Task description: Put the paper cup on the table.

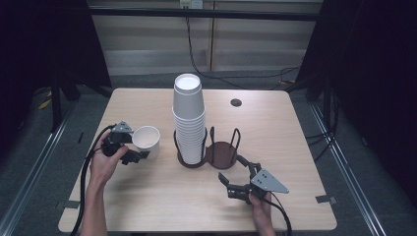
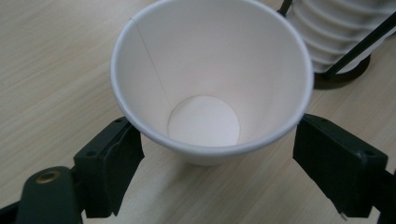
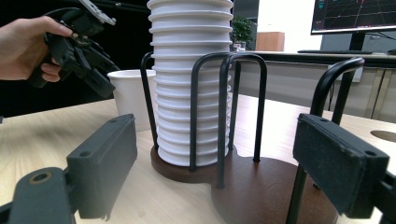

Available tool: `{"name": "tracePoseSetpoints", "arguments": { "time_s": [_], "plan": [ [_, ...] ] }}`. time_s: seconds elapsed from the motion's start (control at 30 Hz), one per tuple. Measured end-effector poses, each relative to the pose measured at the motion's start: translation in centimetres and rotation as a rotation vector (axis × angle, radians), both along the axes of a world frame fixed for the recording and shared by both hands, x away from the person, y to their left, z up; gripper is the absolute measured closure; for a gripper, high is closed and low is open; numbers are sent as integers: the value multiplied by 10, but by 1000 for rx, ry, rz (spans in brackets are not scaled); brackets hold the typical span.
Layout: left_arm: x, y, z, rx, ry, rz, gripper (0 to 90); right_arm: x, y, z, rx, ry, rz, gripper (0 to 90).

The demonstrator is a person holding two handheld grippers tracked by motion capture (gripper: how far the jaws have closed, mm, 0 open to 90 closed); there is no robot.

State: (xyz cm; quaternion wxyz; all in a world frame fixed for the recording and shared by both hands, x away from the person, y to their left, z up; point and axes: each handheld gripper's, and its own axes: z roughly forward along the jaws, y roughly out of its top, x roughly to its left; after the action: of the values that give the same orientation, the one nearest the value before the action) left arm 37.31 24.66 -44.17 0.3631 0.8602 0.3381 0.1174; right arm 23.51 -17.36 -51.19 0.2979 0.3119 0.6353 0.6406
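Items on the surface (image 1: 295,147), listed from your side of it:

1. Paper cup (image 1: 146,142), white, single, upright, mouth open. It sits toward the left edge, about midway between the near and far edges, just beside the cup holder but apart from it. Your left tongs (image 1: 133,143) are closed onto it: the left gripper view has one black pad against each side of the cup wall, just under the rim (the inside of the cup is bare). Your left hand (image 1: 103,162) comes in from the left edge behind them.

2. Cup stack (image 1: 188,118), white, nested, tall. It stands in the left ring of the holder, near the middle of the surface, with the wire loops rising around its lower part.

3. Cup holder (image 1: 221,153), dark brown base of two joined rings with black wire uprights. Its right ring has nothing standing in it.

4. Right tongs (image 1: 238,172), in your right hand (image 1: 260,204), toward the near edge and right of centre. They are wide apart and grip nothing. The right gripper view has them level with the surface and aimed at the holder, whose right ring lies just ahead of the pads.

5. Round dark grommet (image 1: 236,102), set in the surface near the far edge.
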Motion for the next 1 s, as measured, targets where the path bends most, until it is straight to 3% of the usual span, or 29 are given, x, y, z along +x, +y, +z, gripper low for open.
{"name": "tracePoseSetpoints", "arguments": {
  "time_s": [0.17,0.3,0.43,0.53,0.63,0.87,1.0],
  "plan": [
    [-11,2,0,-64,-44,24,157,0,0,0,2,4,0,132],
    [-19,2,0,-86,-66,31,157,0,0,0,1,2,0,132],
    [-29,4,0,-162,-102,56,158,0,0,0,2,5,-1,132],
    [-36,5,2,-169,-125,74,158,0,0,0,1,3,0,132],
    [-44,5,3,-185,-154,80,159,0,0,0,1,2,0,132],
    [-64,-1,0,-283,-207,64,161,0,0,0,2,5,-1,132],
    [-71,-9,-5,-307,-229,65,161,0,0,0,2,5,-1,132]
  ]
}}
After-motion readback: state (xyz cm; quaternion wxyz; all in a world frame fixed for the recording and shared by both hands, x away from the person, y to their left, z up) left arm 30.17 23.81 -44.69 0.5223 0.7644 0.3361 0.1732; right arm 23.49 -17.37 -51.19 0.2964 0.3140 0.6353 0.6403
